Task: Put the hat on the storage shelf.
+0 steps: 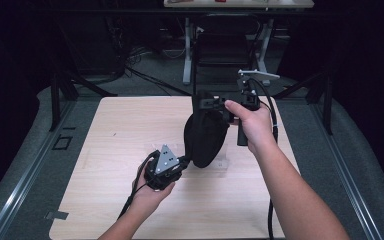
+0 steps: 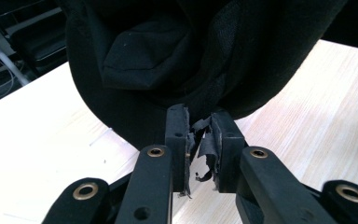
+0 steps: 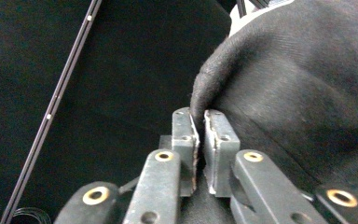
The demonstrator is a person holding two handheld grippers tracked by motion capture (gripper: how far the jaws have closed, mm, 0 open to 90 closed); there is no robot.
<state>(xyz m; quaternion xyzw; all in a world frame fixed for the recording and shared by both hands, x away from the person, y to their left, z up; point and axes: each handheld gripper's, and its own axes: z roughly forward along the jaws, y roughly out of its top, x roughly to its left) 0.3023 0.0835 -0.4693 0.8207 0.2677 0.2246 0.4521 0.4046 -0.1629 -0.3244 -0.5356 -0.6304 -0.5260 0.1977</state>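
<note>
Left gripper (image 1: 184, 161) low, right gripper (image 1: 205, 104) raised, jaws nearly closed.

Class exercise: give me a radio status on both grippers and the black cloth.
Right gripper pinching black cloth at top, held above table. Left gripper clamped on its lower edge. Nothing in the way.

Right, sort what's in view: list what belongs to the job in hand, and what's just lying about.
In the job:
- black cloth bag, held up over the table
- right gripper, pinching its upper edge
- left gripper, pinching its lower edge

Just there:
- wooden table
- grey tape scrap by the near left corner
- chair beyond the table
</note>
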